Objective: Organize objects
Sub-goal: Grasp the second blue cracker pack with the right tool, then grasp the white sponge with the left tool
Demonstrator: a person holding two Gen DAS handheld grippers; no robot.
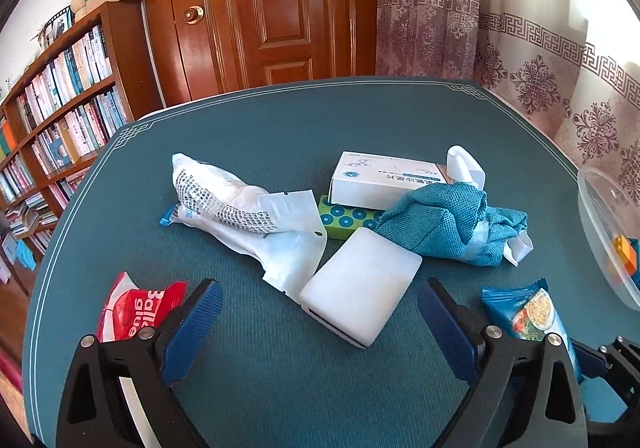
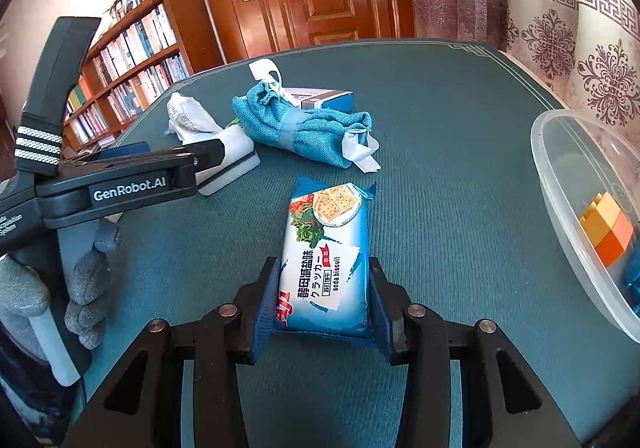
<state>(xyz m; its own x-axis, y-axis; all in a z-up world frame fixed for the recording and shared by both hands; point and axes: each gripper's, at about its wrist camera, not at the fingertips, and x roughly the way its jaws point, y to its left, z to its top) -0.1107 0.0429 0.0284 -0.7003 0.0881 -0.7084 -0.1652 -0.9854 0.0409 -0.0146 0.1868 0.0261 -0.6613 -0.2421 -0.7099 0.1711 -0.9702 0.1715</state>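
— Bookshelves [image 1: 60,96], a panelled wooden door [image 1: 260,4] and patterned curtains [image 1: 540,60] ring a counter [image 1: 280,368] covered in teal cloth. What lies on it?

— A white sponge block [image 1: 360,296] sits near the middle, touching a crumpled white plastic bag [image 1: 240,208] printed with dark text. Behind them a green dotted box [image 1: 348,220] lies under a white medicine box [image 1: 384,180], with a teal cloth bundle [image 1: 448,224] beside them. A red packet [image 1: 132,308] lies at the near left.

— And the tongs?

— The left tongs [image 1: 320,312] stand wide apart, nothing pressed between them, the sponge block just ahead of their tips. The right tongs [image 2: 322,300] are clamped on a soda biscuit packet [image 2: 328,248], which lies lengthwise on the counter. A grey-gloved hand [image 2: 84,288] grips the left tool's handle.

— Anything at the edge?

— A clear plastic container [image 2: 560,184] at far right holds yellow and orange toy bricks [image 2: 608,228].
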